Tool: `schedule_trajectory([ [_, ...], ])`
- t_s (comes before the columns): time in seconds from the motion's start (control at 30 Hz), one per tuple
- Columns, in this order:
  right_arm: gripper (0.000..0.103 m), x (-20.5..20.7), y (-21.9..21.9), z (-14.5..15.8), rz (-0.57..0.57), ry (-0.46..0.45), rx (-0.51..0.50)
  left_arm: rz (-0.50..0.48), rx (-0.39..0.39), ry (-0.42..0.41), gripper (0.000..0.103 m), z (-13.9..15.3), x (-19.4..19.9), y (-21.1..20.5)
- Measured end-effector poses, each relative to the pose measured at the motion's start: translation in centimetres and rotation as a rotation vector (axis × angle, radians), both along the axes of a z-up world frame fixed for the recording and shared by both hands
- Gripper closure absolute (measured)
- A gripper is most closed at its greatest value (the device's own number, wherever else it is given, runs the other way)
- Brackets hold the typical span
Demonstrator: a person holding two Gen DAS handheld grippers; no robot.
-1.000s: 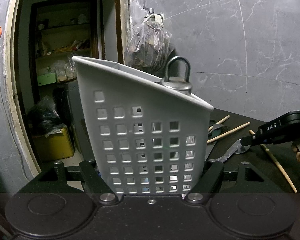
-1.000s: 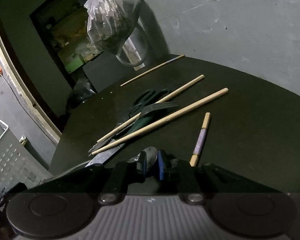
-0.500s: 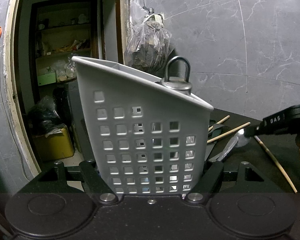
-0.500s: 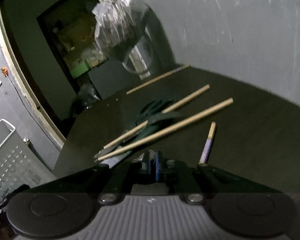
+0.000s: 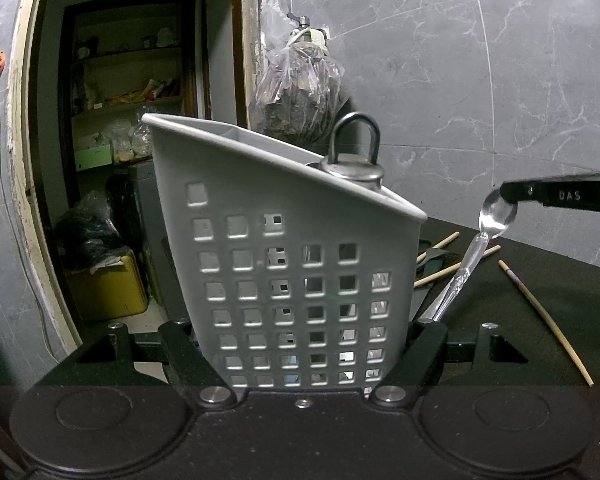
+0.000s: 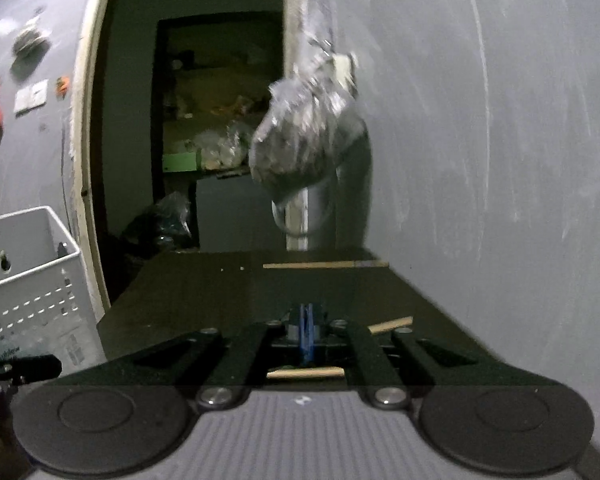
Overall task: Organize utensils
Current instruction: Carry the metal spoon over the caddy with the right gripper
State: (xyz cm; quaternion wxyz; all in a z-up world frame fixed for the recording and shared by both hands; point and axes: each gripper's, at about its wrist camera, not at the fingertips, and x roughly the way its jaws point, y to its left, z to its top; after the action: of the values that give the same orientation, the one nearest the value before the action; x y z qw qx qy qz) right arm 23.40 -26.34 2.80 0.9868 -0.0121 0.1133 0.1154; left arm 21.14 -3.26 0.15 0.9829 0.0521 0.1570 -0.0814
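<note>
Left gripper [image 5: 302, 354]: jaws clamped on grey perforated caddy [image 5: 284, 264], tilted, base hidden behind jaws. Metal ring-topped thing [image 5: 354, 160] inside, mostly hidden.

Right gripper [image 5: 508, 196]: jaws together on spoon [image 5: 474, 254] bowl; handle hangs toward bench [image 5: 540, 272]. "DAS" on finger.

Chopsticks [image 5: 544, 318] scattered on bench; right view blurred.

White perforated caddy [image 5: 284, 280] upright, clear spoon [image 5: 476, 248] hanging bowl-up beside it, chopsticks [image 5: 544, 320] scattered on table
</note>
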Motion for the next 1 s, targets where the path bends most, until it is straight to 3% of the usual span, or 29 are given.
schedule_trajectory([
  [0.43,0.102,-3.4,5.0,1.8,0.033,-0.2,-0.253,0.0,-0.006,0.001,0.026,0.0,0.1,0.0],
  [1.0,0.102,-3.9,5.5,2.3,0.045,-0.237,-0.318,0.003,-0.008,0.004,0.026,0.1,0.1,0.1],
])
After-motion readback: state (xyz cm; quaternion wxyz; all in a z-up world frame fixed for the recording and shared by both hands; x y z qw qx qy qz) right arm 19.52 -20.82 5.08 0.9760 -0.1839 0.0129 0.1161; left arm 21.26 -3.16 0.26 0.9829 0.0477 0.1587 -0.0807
